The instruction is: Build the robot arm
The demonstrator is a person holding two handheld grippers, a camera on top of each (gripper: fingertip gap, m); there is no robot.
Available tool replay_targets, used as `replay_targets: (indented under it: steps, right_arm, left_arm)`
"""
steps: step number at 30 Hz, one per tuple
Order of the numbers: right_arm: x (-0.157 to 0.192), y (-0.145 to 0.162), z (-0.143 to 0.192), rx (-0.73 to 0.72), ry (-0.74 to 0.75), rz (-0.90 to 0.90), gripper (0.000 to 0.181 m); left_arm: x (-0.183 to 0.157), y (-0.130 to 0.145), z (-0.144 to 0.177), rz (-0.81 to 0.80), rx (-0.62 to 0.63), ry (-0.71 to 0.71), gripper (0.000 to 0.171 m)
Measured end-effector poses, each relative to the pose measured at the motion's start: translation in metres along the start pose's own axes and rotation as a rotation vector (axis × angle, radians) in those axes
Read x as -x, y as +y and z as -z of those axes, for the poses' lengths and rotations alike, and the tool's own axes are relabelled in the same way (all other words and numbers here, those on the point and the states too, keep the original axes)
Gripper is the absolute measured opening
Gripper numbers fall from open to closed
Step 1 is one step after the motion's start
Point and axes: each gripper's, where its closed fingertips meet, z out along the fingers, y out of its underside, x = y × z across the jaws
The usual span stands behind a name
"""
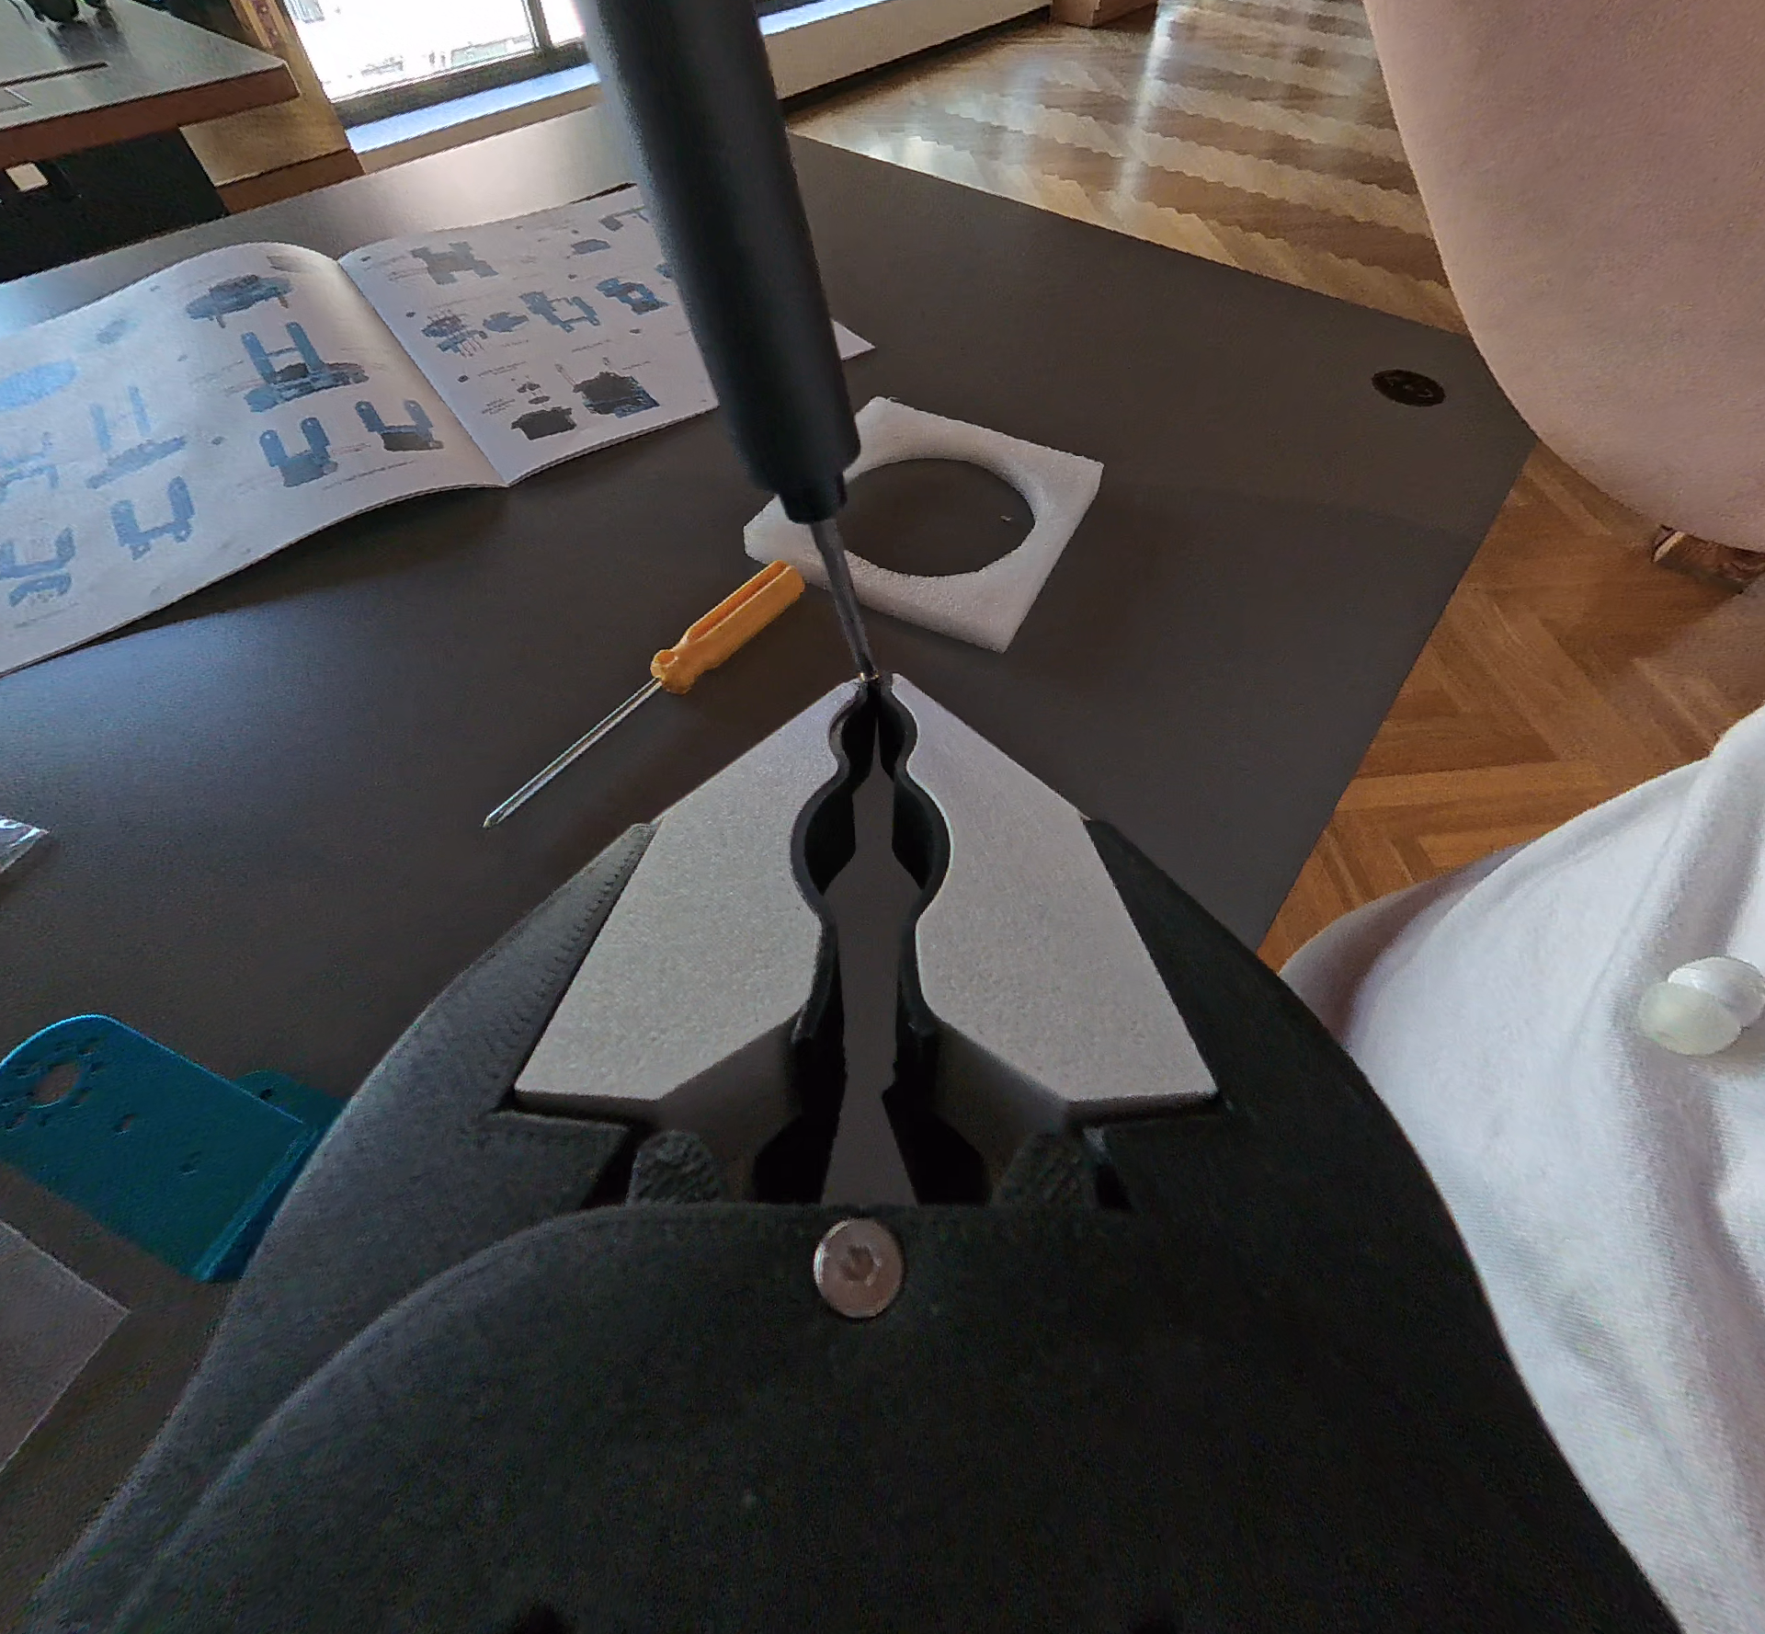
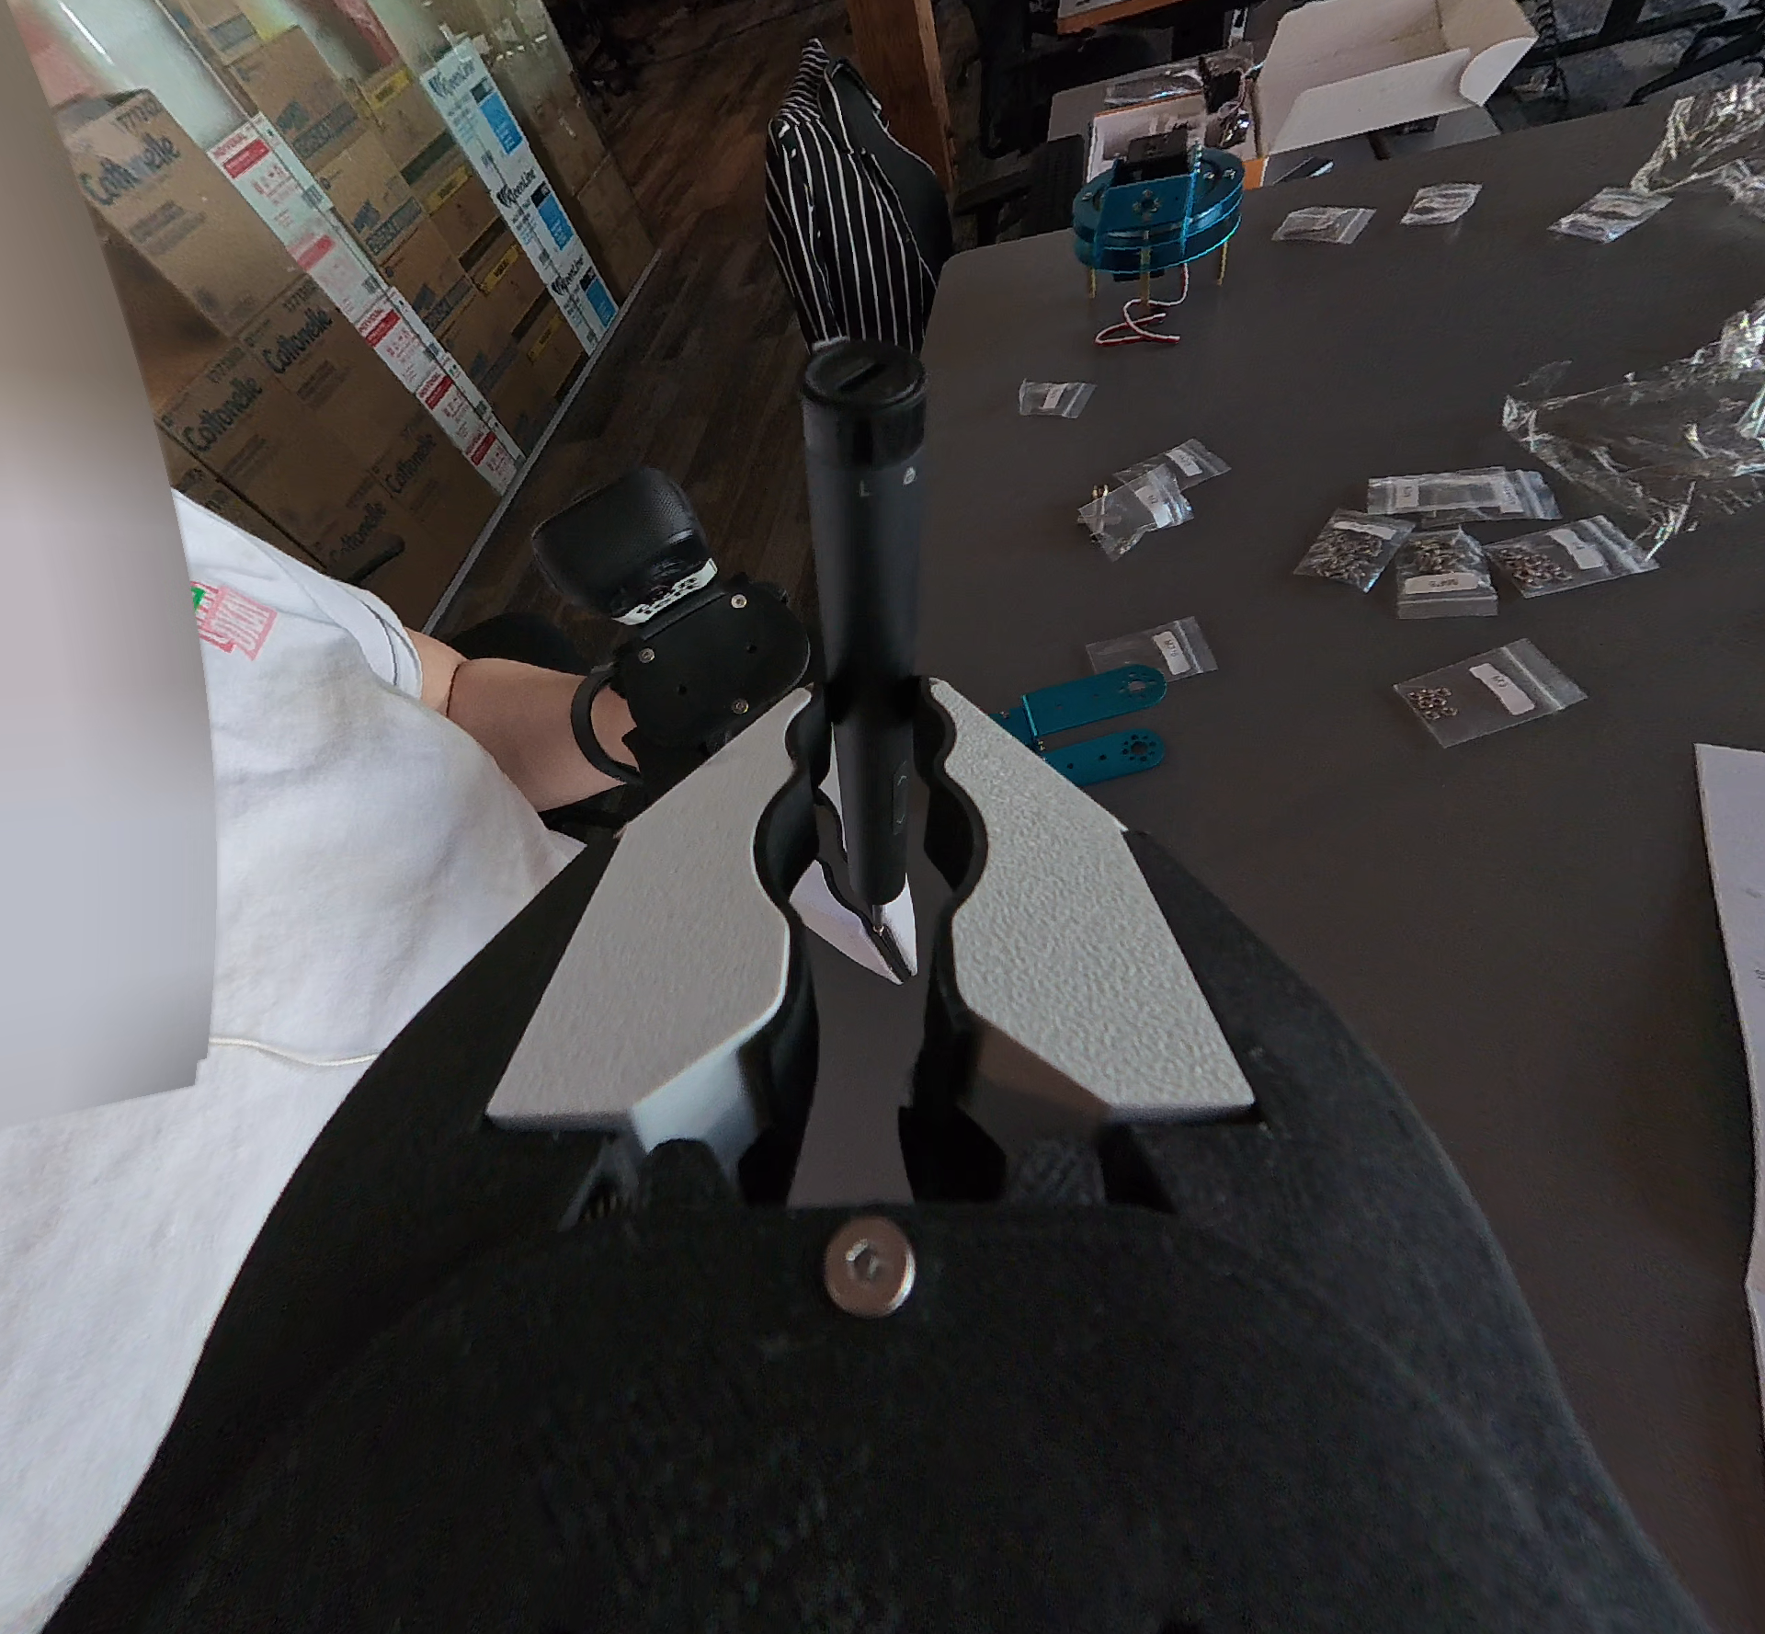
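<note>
A tiny part pinched at the left gripper (image 1: 874, 688) tips is showing too small to identify. The right gripper (image 2: 871, 709) is clamping a black electric screwdriver (image 2: 864, 537), its bit touching that part.

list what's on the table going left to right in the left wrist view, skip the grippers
blue metal bracket → open instruction booklet → orange-handled screwdriver → white foam square with a round hole → small black round disc in the tabletop

Right claw (image 2: 874, 709) clamps upright black electric screwdriver (image 2: 864, 556).
</note>
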Motion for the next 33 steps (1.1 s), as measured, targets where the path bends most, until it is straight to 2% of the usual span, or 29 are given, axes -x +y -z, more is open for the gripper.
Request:
replay_targets:
  steps: [11,17,33]
  right_arm:
    - [-0.0026,0.0064,-0.0016,0.024,0.044,0.01,0.016]
    - [-0.0018,-0.0015,0.0051,-0.038,0.057,-0.007,0.016]
    - [-0.004,0.0045,0.0073,-0.056,0.058,-0.03,0.016]
  left_arm:
    - [-0.0011,0.0018,0.0016,-0.006,0.025,-0.007,0.0]
    - [0.0046,0.0044,0.0005,-0.014,0.035,-0.053,0.0]
    - [0.0022,0.0053,-0.0074,0.014,0.038,-0.018,0.0]
